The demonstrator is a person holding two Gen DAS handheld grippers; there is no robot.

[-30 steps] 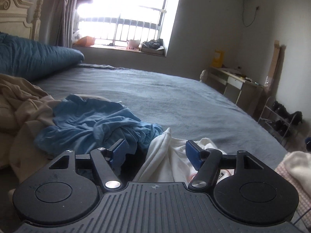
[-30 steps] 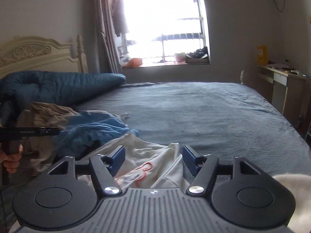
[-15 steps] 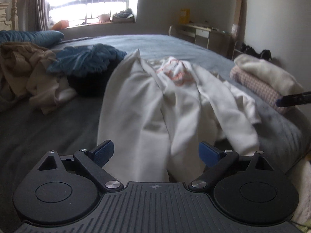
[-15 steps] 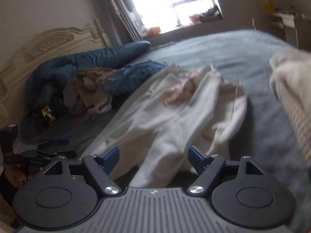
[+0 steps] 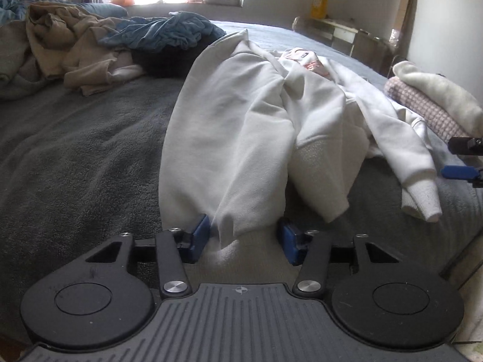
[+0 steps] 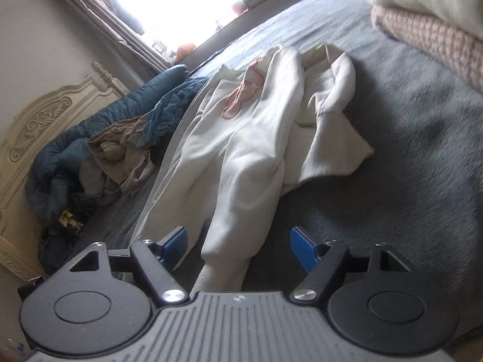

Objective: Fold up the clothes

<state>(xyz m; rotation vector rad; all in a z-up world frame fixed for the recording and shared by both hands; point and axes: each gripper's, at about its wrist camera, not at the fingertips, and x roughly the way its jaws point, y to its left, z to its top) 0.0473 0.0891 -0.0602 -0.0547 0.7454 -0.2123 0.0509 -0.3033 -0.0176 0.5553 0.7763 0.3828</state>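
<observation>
A white sweatshirt [image 5: 241,120] with a pink print lies stretched out along the grey bed [image 5: 75,166]. My left gripper [image 5: 243,235] is low at its near end. The jaws are closing, with a bunched fold of the hem between the blue pads, which do not squeeze it. In the right wrist view the same sweatshirt [image 6: 247,150] runs away from me. My right gripper [image 6: 238,244] stands wide open around a sleeve cuff [image 6: 229,241], its pads clear of the cloth. The right gripper's fingers [image 5: 455,171] also show at the right edge of the left wrist view.
A folded stack of cream and pink knitwear [image 5: 434,102] sits to the right of the sweatshirt. A heap of beige clothes [image 5: 75,45] and a blue garment [image 5: 169,33] lies at the left. A blue duvet [image 6: 60,157] rests against the headboard [image 6: 39,120].
Both grippers have dropped to the near end of the sweatshirt. The left jaws widened, then narrowed around the hem. The right view has rolled, and a cuff now lies between its jaws.
</observation>
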